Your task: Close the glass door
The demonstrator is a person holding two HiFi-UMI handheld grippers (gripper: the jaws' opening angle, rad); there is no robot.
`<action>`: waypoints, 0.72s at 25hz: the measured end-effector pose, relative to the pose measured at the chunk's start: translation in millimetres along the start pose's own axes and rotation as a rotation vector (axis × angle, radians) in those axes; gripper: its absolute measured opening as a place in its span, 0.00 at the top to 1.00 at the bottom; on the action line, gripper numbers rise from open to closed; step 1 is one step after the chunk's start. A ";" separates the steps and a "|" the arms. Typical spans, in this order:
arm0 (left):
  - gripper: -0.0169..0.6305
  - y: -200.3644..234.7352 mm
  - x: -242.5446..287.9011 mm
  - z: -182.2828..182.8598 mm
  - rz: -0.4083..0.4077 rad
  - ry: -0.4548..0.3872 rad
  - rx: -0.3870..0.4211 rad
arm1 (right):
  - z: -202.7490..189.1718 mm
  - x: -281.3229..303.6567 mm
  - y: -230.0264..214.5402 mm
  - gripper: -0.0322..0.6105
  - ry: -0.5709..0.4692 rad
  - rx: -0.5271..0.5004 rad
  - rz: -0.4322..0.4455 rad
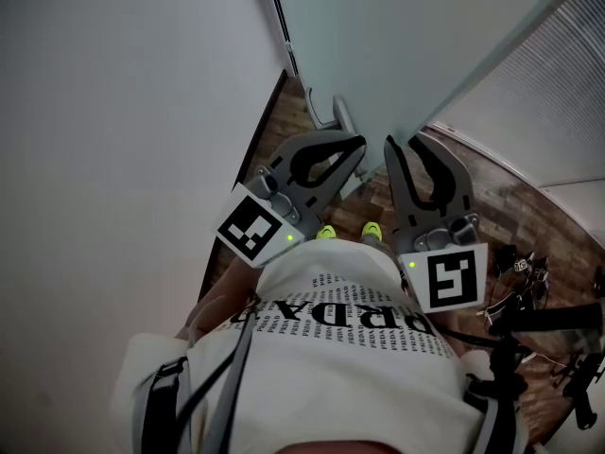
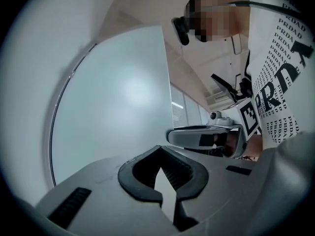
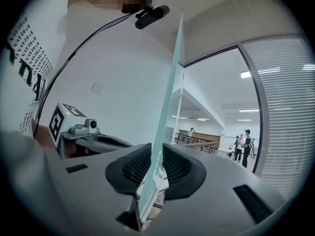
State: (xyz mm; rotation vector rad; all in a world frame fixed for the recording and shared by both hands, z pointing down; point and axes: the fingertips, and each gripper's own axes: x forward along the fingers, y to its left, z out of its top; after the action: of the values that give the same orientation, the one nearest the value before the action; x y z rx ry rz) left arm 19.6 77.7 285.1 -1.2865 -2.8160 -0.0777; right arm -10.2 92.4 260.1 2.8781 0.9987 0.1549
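Right gripper (image 3: 153, 167) jaws are pinching the edge of the glass door (image 3: 171, 77), with the pane standing upright and running straight away from them. Left gripper (image 2: 160, 167) is hanging just left, jaws closed on nothing, facing the door's broad face. Right looks best placed to swing it.

Lighting: even, diffuse indoor light; moderate in the head view, brighter in both gripper views.
Sources: strip ceiling lights (image 3: 248, 74) are seen beyond the glazing in the right gripper view; one light strip (image 2: 177, 104) is seen in the left gripper view.
Glare: a soft pale bloom is spread across the glass door (image 2: 123, 90).
Shadows: faint and soft-edged; the wooden floor (image 1: 529, 206) is rendered dark.
Distortion: strong fisheye curvature and black corner vignetting are recorded in both gripper views; straight edges are bowed.
Focus: the nearest foreground parts are softened; the distance is rendered fairly sharp.
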 end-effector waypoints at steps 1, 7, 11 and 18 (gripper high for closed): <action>0.98 -0.1 0.4 -0.3 -0.002 0.001 -0.001 | -0.1 0.1 0.0 0.85 0.003 -0.001 0.001; 0.98 -0.5 1.4 -1.1 -0.007 0.000 -0.012 | -0.3 1.5 -2.5 0.85 0.014 -0.001 0.008; 0.98 -1.3 -2.2 -0.4 -0.011 -0.010 -0.007 | 2.4 3.0 -0.1 0.85 0.015 -0.004 0.016; 0.98 0.2 -2.6 2.5 0.038 -0.041 0.011 | 1.1 6.0 4.5 0.85 0.017 -0.026 0.092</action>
State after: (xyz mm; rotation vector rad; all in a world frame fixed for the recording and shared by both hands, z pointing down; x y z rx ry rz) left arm 21.4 76.0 282.4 -1.3536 -2.8202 -0.0346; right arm -2.7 92.6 260.0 2.9055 0.8604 0.1977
